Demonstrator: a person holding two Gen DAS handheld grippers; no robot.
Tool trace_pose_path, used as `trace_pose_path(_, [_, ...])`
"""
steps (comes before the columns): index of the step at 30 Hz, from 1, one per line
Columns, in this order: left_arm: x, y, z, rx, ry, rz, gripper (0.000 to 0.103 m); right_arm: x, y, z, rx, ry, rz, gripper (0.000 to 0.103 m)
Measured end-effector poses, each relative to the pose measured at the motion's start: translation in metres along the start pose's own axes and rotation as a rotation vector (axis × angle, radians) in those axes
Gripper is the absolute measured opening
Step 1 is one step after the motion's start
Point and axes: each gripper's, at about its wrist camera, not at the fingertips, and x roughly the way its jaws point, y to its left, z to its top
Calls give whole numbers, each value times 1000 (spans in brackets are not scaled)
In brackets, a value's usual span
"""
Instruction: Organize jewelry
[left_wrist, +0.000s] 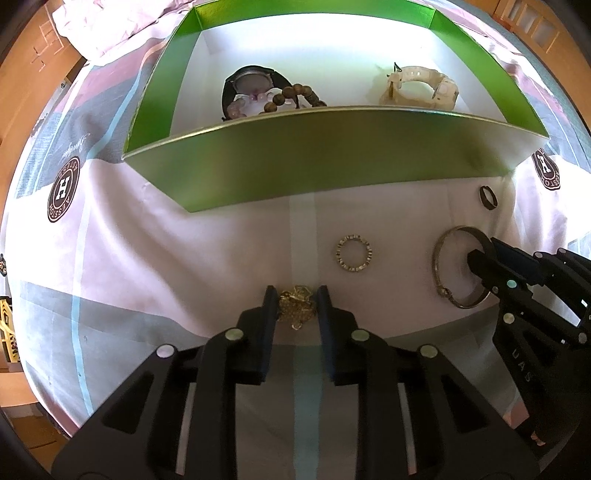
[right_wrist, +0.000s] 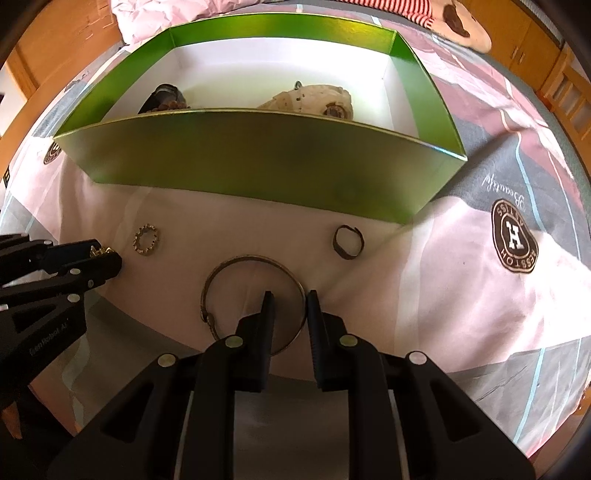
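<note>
The left claw (left_wrist: 296, 295) points steeply down at the bed sheet (left_wrist: 221, 258), its jaws narrowed around a crumpled gold chain (left_wrist: 296, 303). Both pads touch the heap's sides, so it appears gripped, though the chain has not left the sheet. The right claw (right_wrist: 289, 301) stands nearly closed across the rim of a thin metal bangle (right_wrist: 255, 299): one finger is inside the hoop, the other just outside, with the wire between them. Whether the pads actually pinch it cannot be made out.

Just beyond the left claw, a little to its right, lies a small studded ring (left_wrist: 354, 253); beyond the right claw and to its right lies a dark band ring (right_wrist: 348, 242). Ahead of both claws stands the open green box (left_wrist: 332, 162), its near wall between them and its white floor. To go in, each piece must probably rise over that wall.

Inside, a dark watch (left_wrist: 251, 83), a wooden bead bracelet (left_wrist: 295, 98) and a cream watch (left_wrist: 421, 88) are partly hidden by the wall. The pale purple beads beside the dark watch are hard to identify.
</note>
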Motion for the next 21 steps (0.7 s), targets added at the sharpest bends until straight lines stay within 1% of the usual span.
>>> trace_pose_path(1, [0, 1, 0, -1, 0, 0, 22, -1, 2, 0, -1, -3, 14, 6])
trace_pose_path(3, [0, -1, 2, -6, -1, -5, 22, -2, 5, -1, -9, -6, 15, 4])
trace_pose_path(10, [-6, -5, 6, -23, -26, -21, 22, -9, 8, 1, -4, -26, 31, 3])
trace_pose_path(16, [-9, -7, 8, -28, -35, -21, 22, -7, 11, -1, -1, -19, 35, 3])
trace_pose_path(19, [-9, -14, 9, -28, -42, -21, 22, -7, 8, 1, 3, -19, 36, 3])
trace_pose_path(20, [-18, 0, 7, -27, -43, -22, 22, -7, 8, 1, 4, -19, 36, 3])
trace_pose_path(21, [-19, 2, 6, -27, -43, -22, 22, -7, 8, 1, 3, -17, 36, 3])
